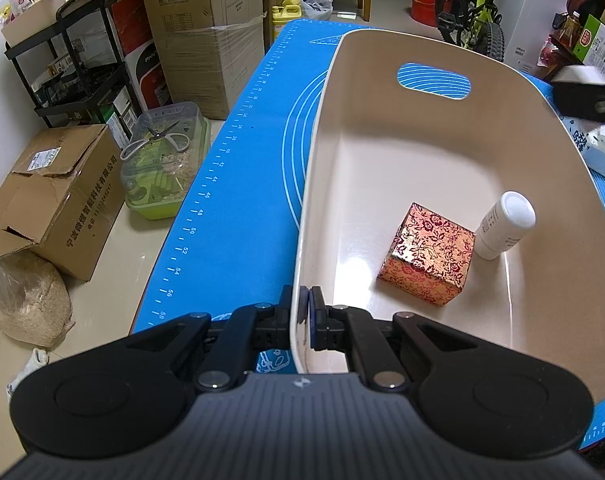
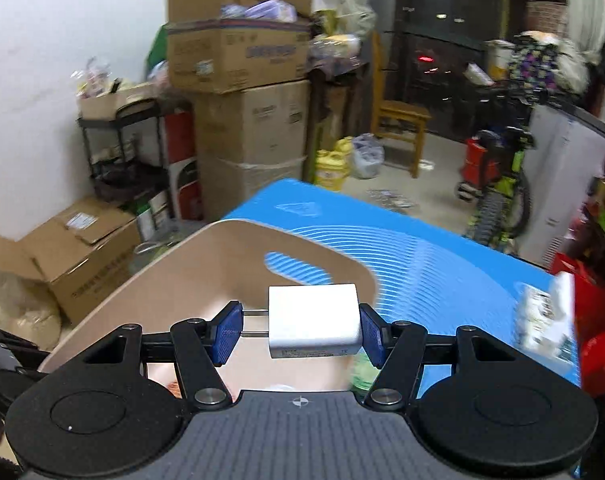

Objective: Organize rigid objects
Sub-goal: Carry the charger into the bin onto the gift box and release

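The left gripper (image 1: 303,312) clamps the near rim of the bin (image 1: 382,152), which holds a box (image 1: 428,256) and bottle (image 1: 502,226). The right gripper (image 2: 300,330) grips a white charger (image 2: 314,322) above the bin.

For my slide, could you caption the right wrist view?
Right gripper carries a white charger above the beige bin.

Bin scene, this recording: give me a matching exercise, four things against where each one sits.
Things:
1. patterned red box
2. white bottle
3. white charger
4. bin

Places:
A. between the right tool's pads
B. rim pinched by the left tool
C. bin floor, middle
D. upright beside the bin's right wall

Pairs: 1-C, 2-D, 3-A, 4-B
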{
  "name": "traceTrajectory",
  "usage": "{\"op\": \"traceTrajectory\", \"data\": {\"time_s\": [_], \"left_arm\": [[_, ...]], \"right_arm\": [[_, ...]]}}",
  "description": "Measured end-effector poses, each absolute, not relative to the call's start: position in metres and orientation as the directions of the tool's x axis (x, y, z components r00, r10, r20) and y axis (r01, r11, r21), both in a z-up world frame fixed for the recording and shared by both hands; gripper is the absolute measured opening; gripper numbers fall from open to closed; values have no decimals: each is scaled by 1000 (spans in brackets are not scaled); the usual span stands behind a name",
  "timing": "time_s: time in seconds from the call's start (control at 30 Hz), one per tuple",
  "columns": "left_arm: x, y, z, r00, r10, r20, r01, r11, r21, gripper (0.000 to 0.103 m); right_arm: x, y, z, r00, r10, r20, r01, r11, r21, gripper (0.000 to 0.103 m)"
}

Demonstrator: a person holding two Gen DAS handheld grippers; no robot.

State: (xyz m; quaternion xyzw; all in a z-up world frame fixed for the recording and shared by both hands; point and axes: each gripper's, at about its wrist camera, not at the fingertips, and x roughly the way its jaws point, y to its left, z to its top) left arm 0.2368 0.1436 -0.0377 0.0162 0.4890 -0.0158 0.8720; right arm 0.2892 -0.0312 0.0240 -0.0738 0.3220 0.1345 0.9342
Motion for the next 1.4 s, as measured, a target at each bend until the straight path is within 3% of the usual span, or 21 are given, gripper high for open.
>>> {"op": "traceTrajectory", "data": {"time_s": [0.4,0.63,0.8,1.03,1.23,1.4], "left_arm": [[237,143,-38,520,-20,-854,43,999,3,9],[236,143,-38,520,-20,-854,42,999,2,9],[236,144,-38,520,-20,-854,42,999,3,9],[236,143,-38,520,-19,-854,44,999,5,9],[236,144,-38,521,-22,-854,46,999,3,9],[236,144,-39,521,-16,-853,48,999,11,9]], "right_arm": [[323,44,-39,549,189,-814,-395,917,-54,65],[328,50,-63,481,138,-866,-405,911,-80,65],[325,39,-49,512,163,-843,-390,919,-59,72],[302,1,-12,604,172,-778,-297,955,-20,75],[269,-54,12,682,99,-725,-169,985,-24,75],[242,-104,4,679,8,-734,-38,999,-24,75]]}}
